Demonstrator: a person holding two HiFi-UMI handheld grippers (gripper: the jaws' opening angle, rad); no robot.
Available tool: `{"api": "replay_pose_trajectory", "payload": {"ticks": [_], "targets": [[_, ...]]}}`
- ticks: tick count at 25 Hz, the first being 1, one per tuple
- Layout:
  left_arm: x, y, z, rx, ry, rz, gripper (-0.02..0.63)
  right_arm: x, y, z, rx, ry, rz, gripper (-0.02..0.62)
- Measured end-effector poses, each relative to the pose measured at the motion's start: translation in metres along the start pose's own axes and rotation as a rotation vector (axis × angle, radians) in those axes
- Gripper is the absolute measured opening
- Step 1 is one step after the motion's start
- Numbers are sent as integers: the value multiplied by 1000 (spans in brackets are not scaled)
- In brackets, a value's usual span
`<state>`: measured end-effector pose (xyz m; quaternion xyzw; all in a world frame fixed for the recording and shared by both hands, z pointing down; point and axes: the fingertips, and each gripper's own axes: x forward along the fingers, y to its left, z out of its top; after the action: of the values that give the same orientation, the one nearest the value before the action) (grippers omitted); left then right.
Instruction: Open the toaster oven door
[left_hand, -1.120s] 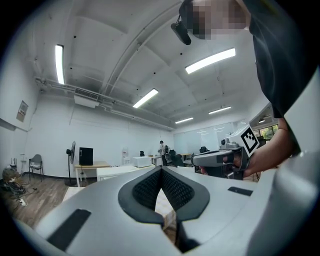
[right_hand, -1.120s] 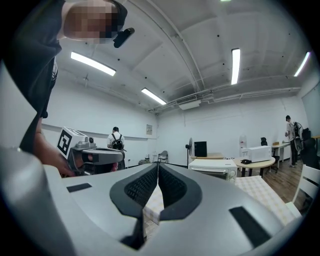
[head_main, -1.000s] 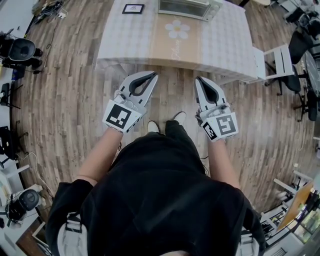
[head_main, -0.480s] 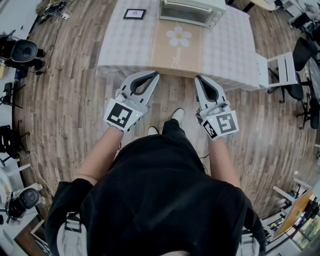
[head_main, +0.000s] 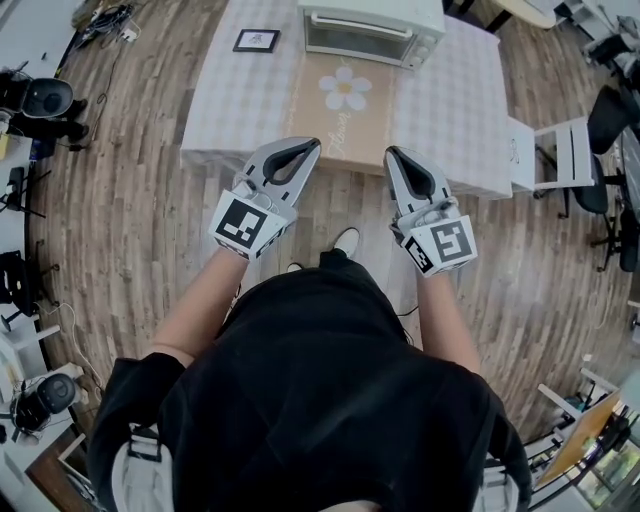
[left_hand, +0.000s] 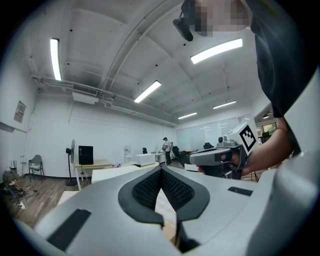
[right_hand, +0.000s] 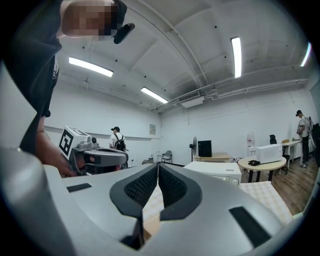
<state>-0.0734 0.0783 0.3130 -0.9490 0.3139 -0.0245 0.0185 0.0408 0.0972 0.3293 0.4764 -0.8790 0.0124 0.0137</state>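
The white toaster oven (head_main: 370, 30) stands at the table's far side with its door closed; the right gripper view shows it just past the jaws as a white box (right_hand: 216, 171). Both grippers are held level over the wooden floor, short of the table's near edge. My left gripper (head_main: 312, 146) is shut with nothing in it, its pads meeting at the tip (left_hand: 161, 170). My right gripper (head_main: 390, 153) is likewise shut and empty (right_hand: 158, 166). Each gripper also shows in the other's view, the right gripper (left_hand: 220, 157) and the left gripper (right_hand: 95, 157).
The table (head_main: 220, 110) has a checked cloth and a tan runner with a flower (head_main: 345, 88). A small framed picture (head_main: 256, 40) lies at its far left. A white chair (head_main: 560, 140) stands to the right, camera gear (head_main: 45, 100) to the left. People stand far off.
The person has walked toward the table: table and toaster oven have come nearer in the head view. Both grippers moved forward with the body and stayed shut.
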Motion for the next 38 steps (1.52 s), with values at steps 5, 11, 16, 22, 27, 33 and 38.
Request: {"api": "replay_pose_trajectory", "payload": {"ticks": [5, 11, 16, 22, 27, 33, 38], "targets": [[41, -1, -3, 13, 14, 2, 14, 5, -40, 0, 14, 4, 28, 21], [80, 1, -5, 32, 23, 28, 14, 9, -79, -7, 35, 13, 59, 21], [106, -1, -4, 18, 35, 50, 14, 11, -107, -12, 40, 24, 79, 21], [122, 29, -12, 31, 45, 70, 14, 44, -123, -20, 49, 42, 96, 21], [139, 62, -14, 14, 47, 70, 12, 78, -135, -23, 35, 62, 92, 21], [166, 99, -23, 28, 29, 22, 14, 115, -158, -30, 31, 93, 49, 21], [187, 139, -30, 11, 36, -9, 14, 161, -176, -48, 25, 163, 20, 23]]}}
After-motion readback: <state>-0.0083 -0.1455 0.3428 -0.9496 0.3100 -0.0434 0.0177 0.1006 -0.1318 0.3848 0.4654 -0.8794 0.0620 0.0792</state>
